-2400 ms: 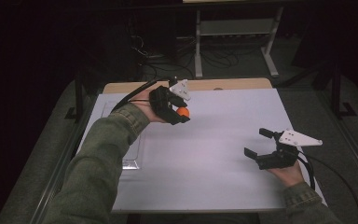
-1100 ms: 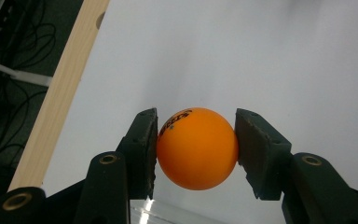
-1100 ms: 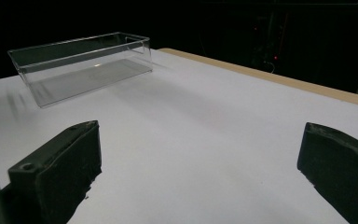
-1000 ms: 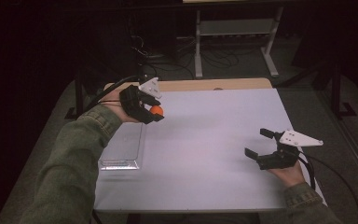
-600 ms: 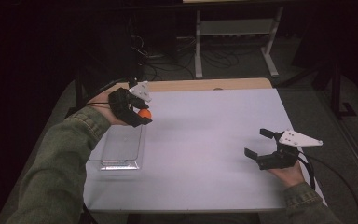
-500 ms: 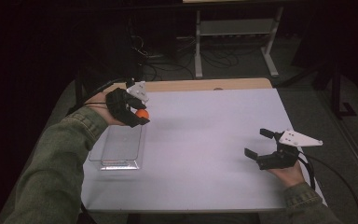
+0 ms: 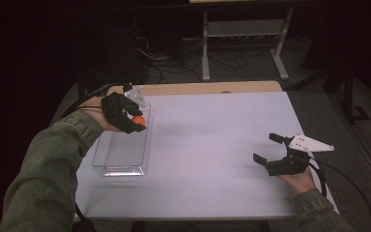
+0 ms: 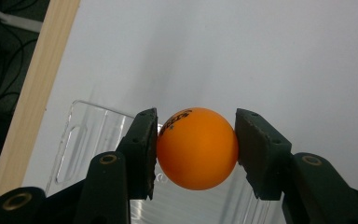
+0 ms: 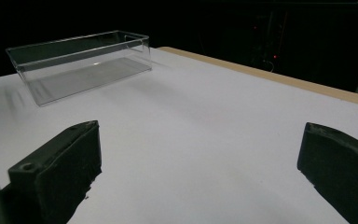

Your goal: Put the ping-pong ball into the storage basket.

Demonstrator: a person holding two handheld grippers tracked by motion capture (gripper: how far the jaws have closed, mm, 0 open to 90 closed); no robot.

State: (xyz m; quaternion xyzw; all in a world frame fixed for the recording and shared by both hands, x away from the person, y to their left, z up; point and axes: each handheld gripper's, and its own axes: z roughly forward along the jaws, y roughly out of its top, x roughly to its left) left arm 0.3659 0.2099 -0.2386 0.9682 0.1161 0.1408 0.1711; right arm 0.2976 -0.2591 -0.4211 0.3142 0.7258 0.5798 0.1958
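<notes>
Since the earlier frames the left gripper (image 7: 134, 122) has been carried leftward across the white table (image 7: 212, 145), from near the table's middle-left to a place over the far end of the clear plastic box (image 7: 121, 157), and the orange ball (image 7: 138, 121) has been carried along with it; the right gripper (image 7: 270, 154) has been kept where it was, near the right edge. At this moment the ball is clamped between the two black jaws of the left gripper, one pad pressed against each side of it, as is seen plainly in the left gripper view, where the ball (image 8: 198, 148) sits squarely between the pads and dark lettering can be made out on its upper surface. The ball is held above the box (image 8: 93, 140), off its floor, with the box's clear wall and a slot-shaped handle cutout seen beneath and to the left of the jaws. In the high view the box lies on the left part of the table, its long side running from near to far, and the ball is seen over its far right corner. The right gripper is held with its jaws wide apart and nothing between them; in the right gripper view the box (image 9: 81, 60) is seen well apart from it, across the bare table surface (image 9: 205, 140). A wooden strip (image 7: 212, 88) is seen along the far edge of the table.
</notes>
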